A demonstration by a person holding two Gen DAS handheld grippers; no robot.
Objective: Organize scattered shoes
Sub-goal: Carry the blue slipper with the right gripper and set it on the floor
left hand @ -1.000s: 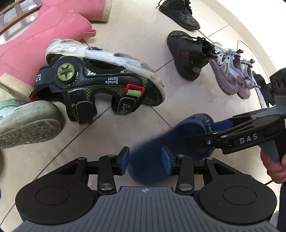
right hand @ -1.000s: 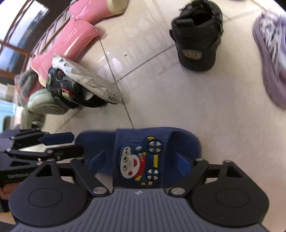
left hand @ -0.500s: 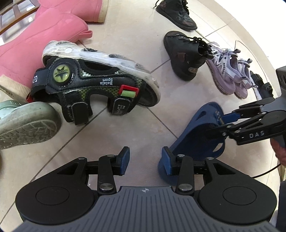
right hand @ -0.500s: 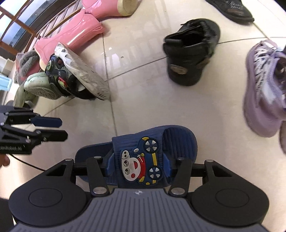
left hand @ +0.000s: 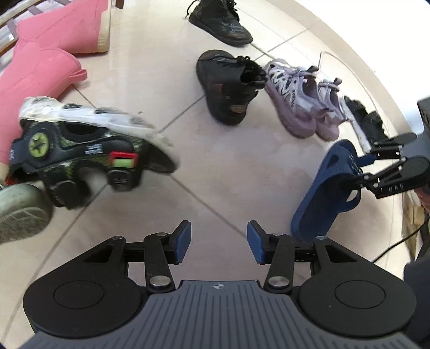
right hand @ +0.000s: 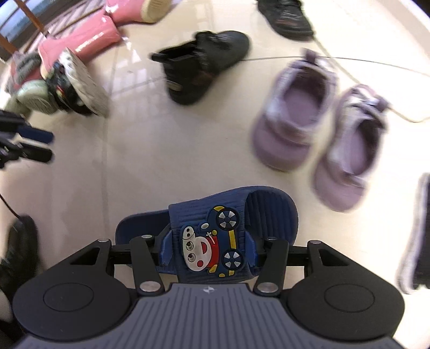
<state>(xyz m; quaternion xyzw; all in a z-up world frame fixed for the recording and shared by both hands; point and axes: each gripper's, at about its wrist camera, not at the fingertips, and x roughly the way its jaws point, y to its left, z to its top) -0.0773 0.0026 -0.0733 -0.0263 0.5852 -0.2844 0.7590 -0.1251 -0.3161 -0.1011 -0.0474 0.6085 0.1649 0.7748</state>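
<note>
The right gripper [right hand: 208, 251] clamps the blue slipper [right hand: 215, 236] (cartoon-car strap) above tile.

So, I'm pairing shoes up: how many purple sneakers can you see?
2. Both stand side by side on the floor: one purple sneaker nearer the black boot, the other purple sneaker just beyond it. More may lie out of view.

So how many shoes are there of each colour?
Pink boots: 2
Black boots: 2
Purple sneakers: 2
Blue slipper: 1
Black and green sandal: 1
Pale green shoe: 1
Dark shoe beside the purple pair: 1
Total: 10, leaving out blurry bits at the edges.
</note>
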